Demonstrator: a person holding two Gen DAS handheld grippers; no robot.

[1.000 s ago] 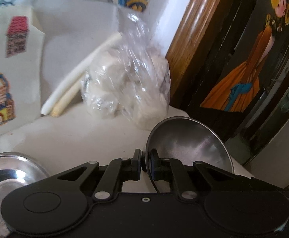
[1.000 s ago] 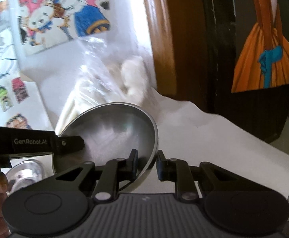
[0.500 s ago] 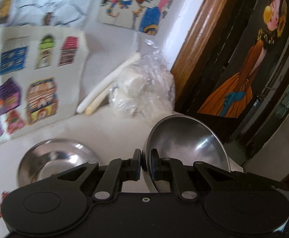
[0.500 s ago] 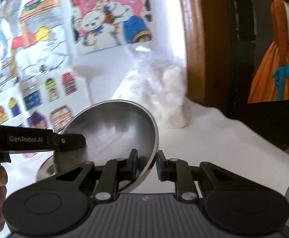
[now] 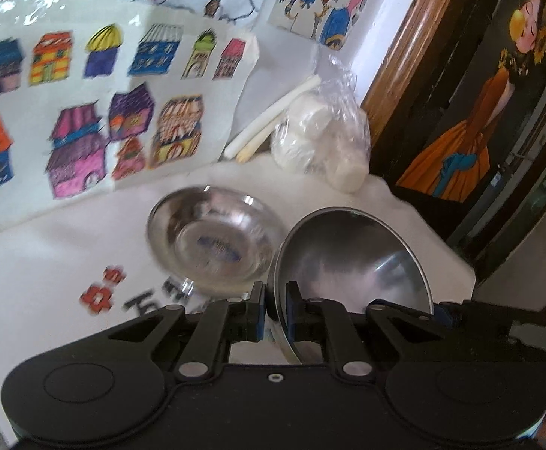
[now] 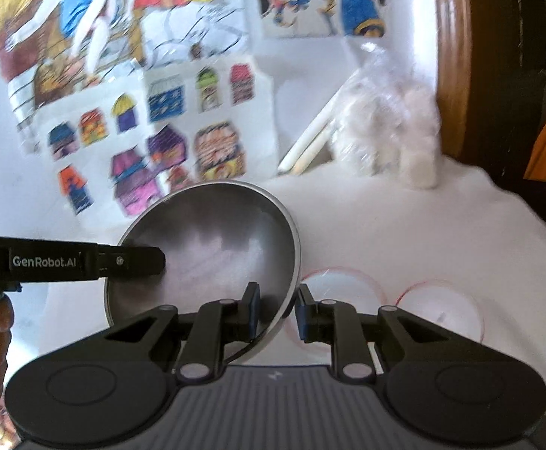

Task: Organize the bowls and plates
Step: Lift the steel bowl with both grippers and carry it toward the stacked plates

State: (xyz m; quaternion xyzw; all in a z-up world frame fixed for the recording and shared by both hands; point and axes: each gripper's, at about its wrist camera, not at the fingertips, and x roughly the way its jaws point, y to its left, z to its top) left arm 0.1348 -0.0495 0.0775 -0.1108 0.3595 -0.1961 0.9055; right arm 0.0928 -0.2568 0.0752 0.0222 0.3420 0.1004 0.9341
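Both grippers hold one steel bowl by opposite rims, tilted on edge above the table. My left gripper is shut on its left rim. My right gripper is shut on its right rim; the bowl fills the centre of the right wrist view, with the left gripper's finger reaching in from the left. A second steel bowl sits upright on the white table just left of the held one. Two clear bowls with red rims stand on the table below the right gripper.
A plastic bag of white lumps and two white sticks lie at the back by the wall. Coloured house drawings lean against the wall. A wooden door frame and the table's right edge bound the right side.
Both grippers have pulled back and up from the wall with the bowl between them. The second steel bowl and the two red-rimmed bowls have come into view.
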